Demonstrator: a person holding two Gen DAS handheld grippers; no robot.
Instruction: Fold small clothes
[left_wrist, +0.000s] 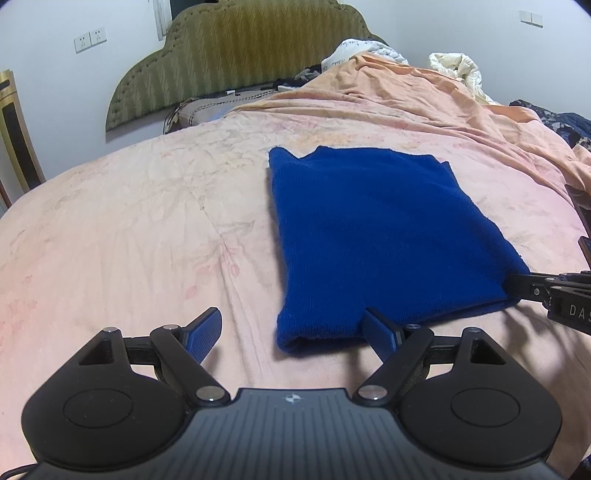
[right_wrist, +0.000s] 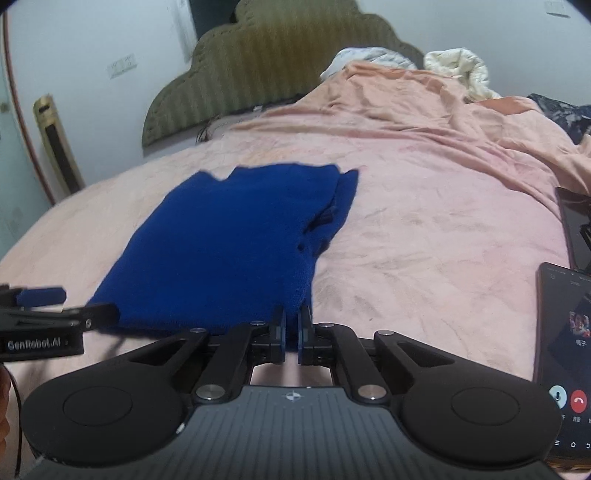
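Two grippers worked the near edge of a blue knit garment (left_wrist: 373, 236) lying folded into a rough rectangle on the pink bedspread (left_wrist: 140, 221). Closest in, the left gripper (left_wrist: 293, 332) stood with its jaws spread wide; its right finger touched the garment's near hem while its left finger sat over bare bedspread, gripping nothing. The right gripper (right_wrist: 291, 332) had its jaws drawn nearly together on the near right corner of the cloth, and it appeared to be pinching that corner, with blue fabric showing between the pads.

The knit looked soft, light and limp, likely to sag and drape once lifted, and fuzzy enough not to slip from ribbed pads. Its layered right edge, where the folds stacked unevenly, would probably shift if tugged from one side alone; taking both near corners together seemed the safer hold for bringing the hem over toward the far edge.

No containers were in view. Beside the right gripper a phone (right_wrist: 565, 354) lay on the bedspread showing a call screen. Farther off, a rumpled peach sheet (left_wrist: 424, 99) rose toward a white quilt (left_wrist: 458, 70), and the green padded headboard (left_wrist: 236, 51) closed the scene against the wall.
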